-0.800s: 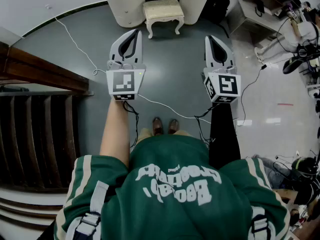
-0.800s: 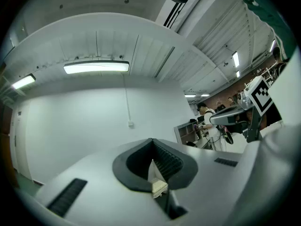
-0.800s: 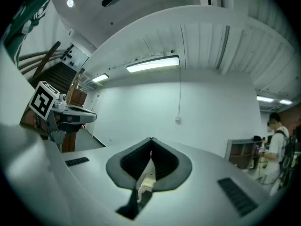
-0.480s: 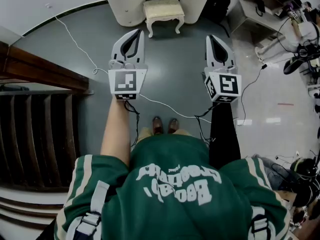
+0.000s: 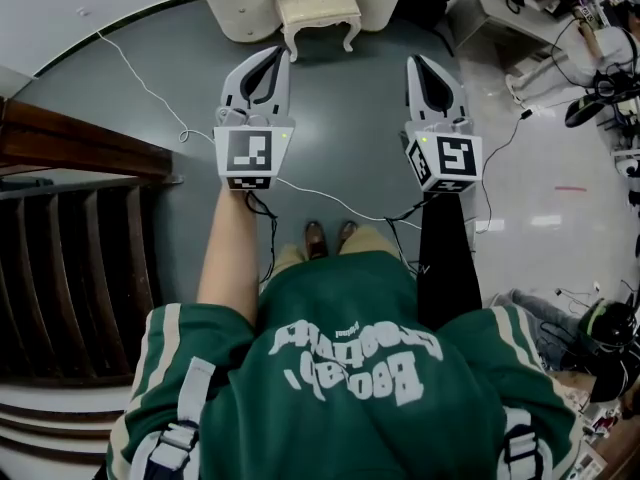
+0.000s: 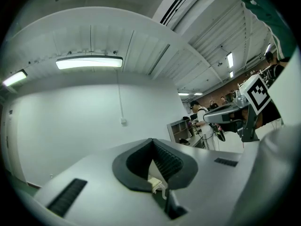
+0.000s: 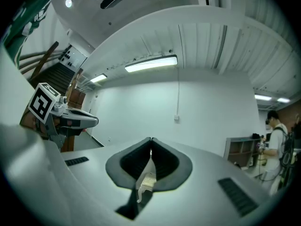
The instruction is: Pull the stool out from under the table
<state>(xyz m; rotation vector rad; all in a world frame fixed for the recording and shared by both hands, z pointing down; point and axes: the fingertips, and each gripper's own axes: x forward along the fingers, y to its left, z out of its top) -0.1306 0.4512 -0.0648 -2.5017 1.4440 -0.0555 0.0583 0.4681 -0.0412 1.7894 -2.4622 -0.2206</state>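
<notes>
The stool [image 5: 318, 4] is small and cream-coloured, with a padded rectangular seat and short curved legs. It stands upright on the grey floor, in the gap between the two rounded pedestals of the cream table [image 5: 241, 6]. Its seat is level and lies mostly forward of the tabletop's edge. Its front legs stand just ahead of the pedestals, close to both.

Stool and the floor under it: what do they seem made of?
Stool: cream padded seat, probably textured fabric. The curved legs look like matte painted wood, though moulded plastic is possible.
Floor: smooth, dull grey with no seams, likely a sheet or coating.
</notes>
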